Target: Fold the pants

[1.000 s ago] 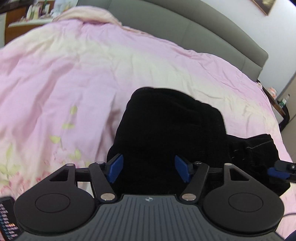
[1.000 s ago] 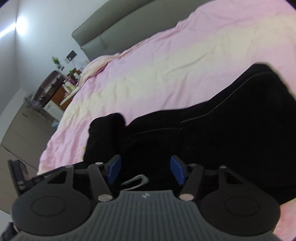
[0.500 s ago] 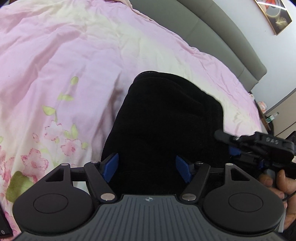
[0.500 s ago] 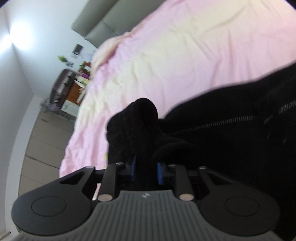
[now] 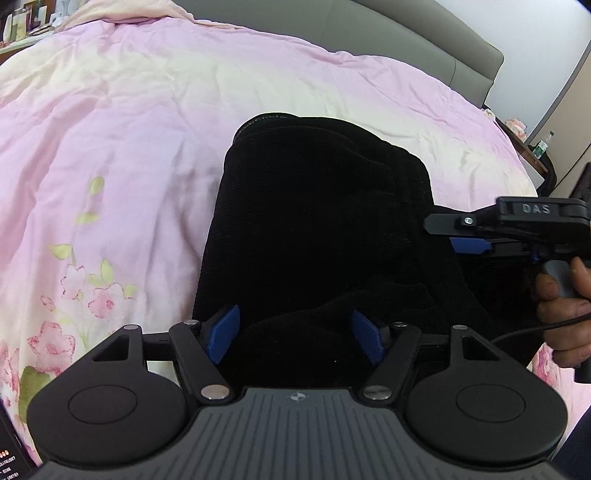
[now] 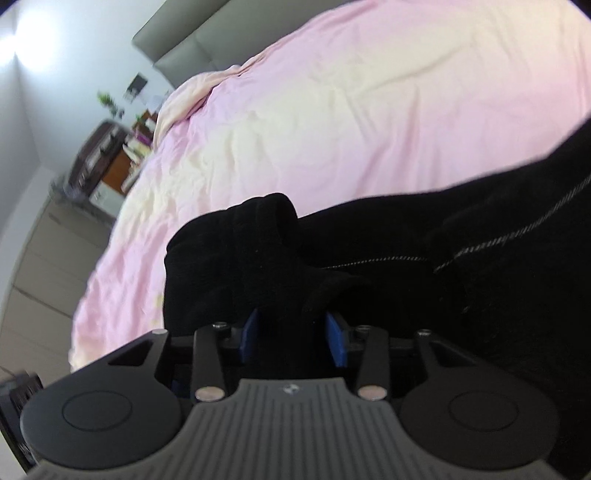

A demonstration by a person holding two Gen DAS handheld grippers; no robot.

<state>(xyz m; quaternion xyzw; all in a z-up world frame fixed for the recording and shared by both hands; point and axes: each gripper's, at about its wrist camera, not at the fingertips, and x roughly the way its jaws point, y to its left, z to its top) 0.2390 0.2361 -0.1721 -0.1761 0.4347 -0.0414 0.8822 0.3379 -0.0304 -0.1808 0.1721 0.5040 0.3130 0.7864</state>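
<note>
Black pants (image 5: 317, 221) lie folded on the pink duvet (image 5: 122, 155); a pale stitched seam shows in the right wrist view on the pants (image 6: 480, 266). My left gripper (image 5: 295, 336) hovers over the near end of the pants. Its jaws are opening, and the cloth lies between the blue pads (image 5: 223, 332) without being pressed. My right gripper (image 6: 293, 341) sits at a raised bunch of cloth (image 6: 240, 258). Its jaws are opening and the fold still stands between the pads. In the left wrist view the right gripper (image 5: 441, 234) reaches in from the right, held by a hand (image 5: 561, 306).
The grey headboard (image 5: 406, 33) runs behind the bed. A bedside stand with bottles (image 5: 535, 147) is at the right; shelves and a dark case (image 6: 96, 155) stand past the far side. Floral print covers the duvet's near left (image 5: 92, 295).
The right gripper closed on a bunch of the pants, then spread its jaws again. It moved in beside the left gripper. The left gripper shifted slightly over the pants.
</note>
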